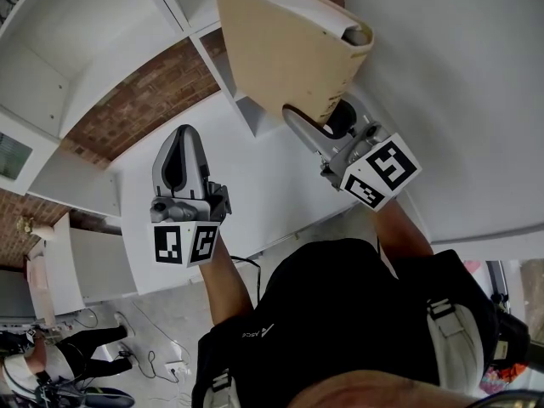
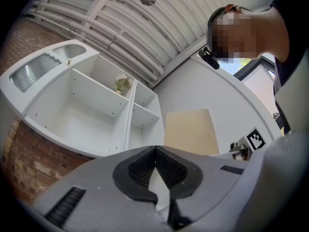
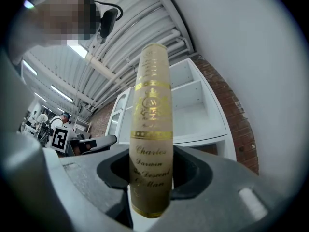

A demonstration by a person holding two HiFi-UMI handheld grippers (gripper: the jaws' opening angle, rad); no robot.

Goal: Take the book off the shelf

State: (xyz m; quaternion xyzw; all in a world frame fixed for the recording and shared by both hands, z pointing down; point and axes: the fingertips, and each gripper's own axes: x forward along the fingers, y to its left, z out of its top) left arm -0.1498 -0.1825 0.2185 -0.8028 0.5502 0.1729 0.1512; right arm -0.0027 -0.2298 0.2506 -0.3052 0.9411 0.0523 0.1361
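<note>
Now: book in R claw, off the shelf

Fig., head view. Your right gripper [image 1: 327, 127], at 1 o'clock, is clamped on the book [image 1: 289, 49]. The right gripper view shows the pads pressed on the covers either side of the spine's lower end, w/ most of the vol. standing out past the jaws. The book sits at 12–1 o'clock, apparently clear of the shelf [image 1: 51, 75], whose bare compartments lie at 10–11 o'clock. Your left gripper [image 1: 183, 151], at 9 o'clock, is closed on nothing, tips meeting.

Step in hand, by my reading: carry the book away. The hold is low on a tall vol., so it may pivot in the pads. Don't slacken the squeeze, move slowly, hold the spine near upright, and steer the top corner away from the shelf edge. Bring the L claw under the free end if it droops.
</note>
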